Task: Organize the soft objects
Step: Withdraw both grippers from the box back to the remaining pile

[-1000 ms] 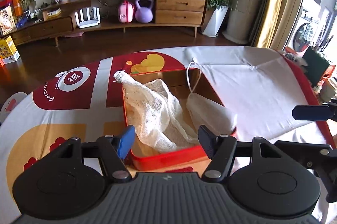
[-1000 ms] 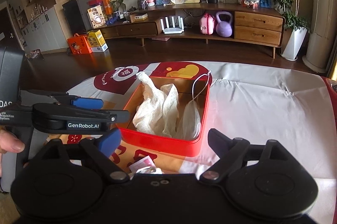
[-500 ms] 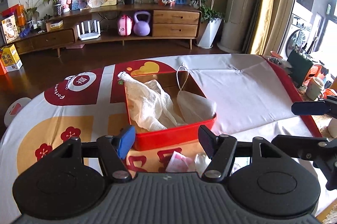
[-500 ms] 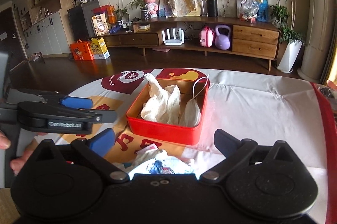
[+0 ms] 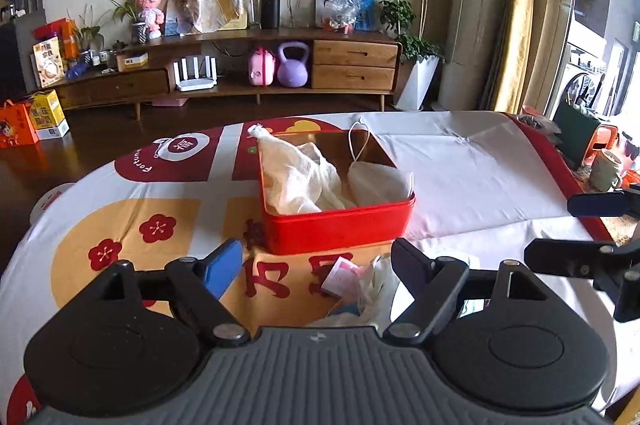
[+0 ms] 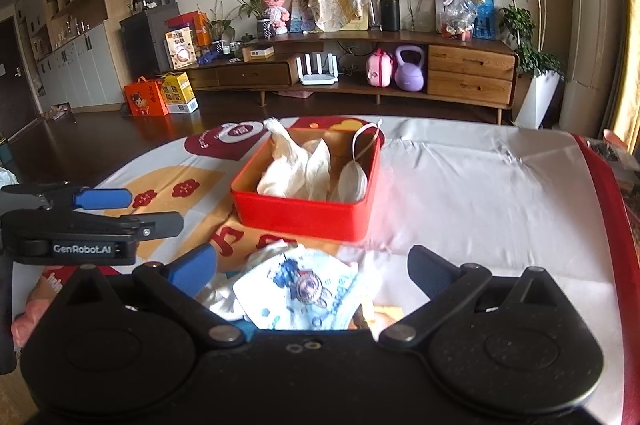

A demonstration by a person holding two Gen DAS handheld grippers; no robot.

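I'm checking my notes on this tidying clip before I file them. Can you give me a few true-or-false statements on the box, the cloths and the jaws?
1. The red box holds a white gauze cloth. True.
2. A white face mask lies in the box. True.
3. The red box has its lid on. False: it is open-topped.
4. The right gripper is clamped on the gauze. False: its jaws stand wide, empty, above a printed mask on the table.
5. The left gripper grips the box. False: its jaws are opening, short of the box.
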